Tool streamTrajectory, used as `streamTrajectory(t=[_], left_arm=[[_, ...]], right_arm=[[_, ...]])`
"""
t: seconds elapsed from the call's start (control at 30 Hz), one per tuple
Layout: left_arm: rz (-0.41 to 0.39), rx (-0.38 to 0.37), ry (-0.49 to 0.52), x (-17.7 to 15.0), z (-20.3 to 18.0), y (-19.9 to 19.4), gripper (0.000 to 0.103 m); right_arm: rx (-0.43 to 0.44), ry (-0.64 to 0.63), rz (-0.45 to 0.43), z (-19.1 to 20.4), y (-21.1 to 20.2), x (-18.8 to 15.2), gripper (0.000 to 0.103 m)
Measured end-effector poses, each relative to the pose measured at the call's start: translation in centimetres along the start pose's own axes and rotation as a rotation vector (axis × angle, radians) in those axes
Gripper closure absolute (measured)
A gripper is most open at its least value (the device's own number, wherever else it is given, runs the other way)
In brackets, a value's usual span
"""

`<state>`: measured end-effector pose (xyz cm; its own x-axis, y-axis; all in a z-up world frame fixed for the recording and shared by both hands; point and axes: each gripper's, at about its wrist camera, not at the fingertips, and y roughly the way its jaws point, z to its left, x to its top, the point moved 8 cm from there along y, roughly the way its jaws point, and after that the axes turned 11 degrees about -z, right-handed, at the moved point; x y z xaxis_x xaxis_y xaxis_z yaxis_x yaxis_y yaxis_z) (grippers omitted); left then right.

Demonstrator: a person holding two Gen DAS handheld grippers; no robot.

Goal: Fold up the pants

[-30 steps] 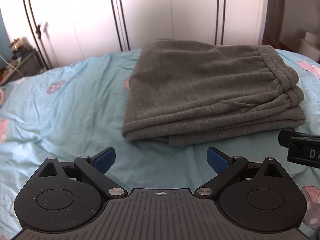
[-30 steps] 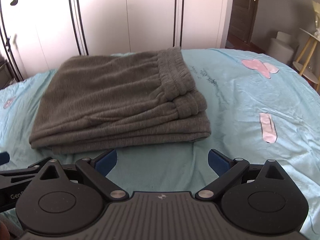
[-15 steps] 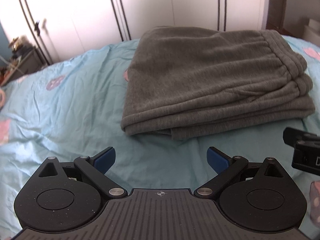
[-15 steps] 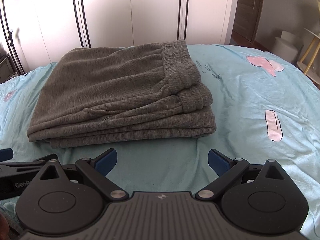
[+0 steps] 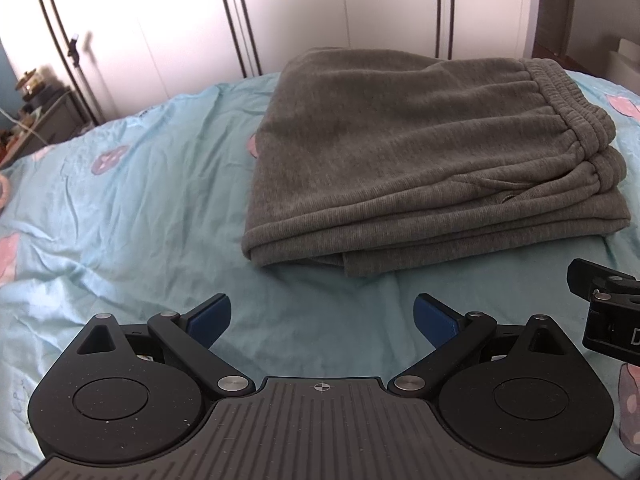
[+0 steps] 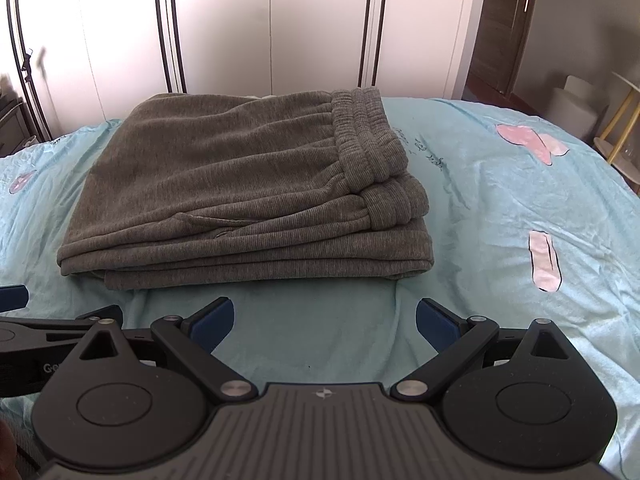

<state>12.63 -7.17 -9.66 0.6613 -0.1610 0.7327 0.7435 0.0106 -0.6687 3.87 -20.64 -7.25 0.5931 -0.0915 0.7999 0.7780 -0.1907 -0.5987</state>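
Note:
Grey sweatpants [image 5: 420, 160] lie folded into a flat stack on a light blue bedsheet [image 5: 140, 208], waistband at the right. They also show in the right wrist view [image 6: 240, 196]. My left gripper [image 5: 322, 318] is open and empty, held over the sheet in front of the stack's near edge. My right gripper [image 6: 324, 320] is open and empty, also in front of the near edge, apart from the cloth. The right gripper's body shows at the right edge of the left wrist view [image 5: 608, 312]; the left gripper's body shows at the left edge of the right wrist view [image 6: 48, 336].
White wardrobe doors [image 6: 280, 28] stand behind the bed. A dark nightstand with clutter [image 5: 36, 112] is at the far left. A brown door [image 6: 504, 24], a white bin [image 6: 576, 100] and a yellow-legged side table [image 6: 620, 128] are at the far right. The sheet [image 6: 520, 200] has pink prints.
Both grippers have drawn back and risen a little from the stack, so the pants sit higher in view. The pants have not moved. Both grippers stay open.

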Motion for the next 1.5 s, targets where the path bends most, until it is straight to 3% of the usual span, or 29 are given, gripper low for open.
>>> streamTrajectory(t=[1.5], left_arm=[[0.038,-0.008,-0.045,-0.36,0.49,0.58,0.002]], right_arm=[[-0.002,0.014,-0.002,-0.11,-0.21,0.12,0.005]])
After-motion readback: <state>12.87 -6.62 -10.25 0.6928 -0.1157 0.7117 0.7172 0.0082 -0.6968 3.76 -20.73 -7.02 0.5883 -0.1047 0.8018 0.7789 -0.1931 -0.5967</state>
